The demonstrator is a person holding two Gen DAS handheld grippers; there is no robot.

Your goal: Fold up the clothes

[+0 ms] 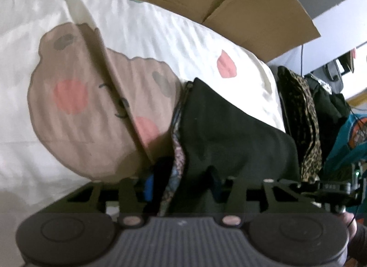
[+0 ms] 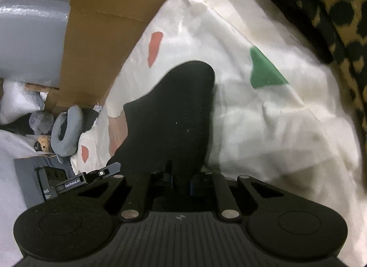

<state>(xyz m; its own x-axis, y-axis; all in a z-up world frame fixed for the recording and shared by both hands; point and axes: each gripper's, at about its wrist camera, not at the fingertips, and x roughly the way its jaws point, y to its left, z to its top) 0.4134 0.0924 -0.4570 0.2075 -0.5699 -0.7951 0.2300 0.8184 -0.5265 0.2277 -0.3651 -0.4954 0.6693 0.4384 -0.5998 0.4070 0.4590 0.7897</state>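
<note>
Black garment [image 1: 229,129] lies lower centre of the left view on the bed's cream cover [image 1: 160,44]. Left gripper [image 1: 183,182] jaws pinch its patterned hem, apparently ready to lift. Right gripper [image 2: 181,175] jaws pressed together on a black fold, probably holding the opposite edge taut.

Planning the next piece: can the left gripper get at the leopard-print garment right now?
Probably not: the left gripper is taken up with the black garment, and that cloth lies between it and the leopard-print garment.
</note>
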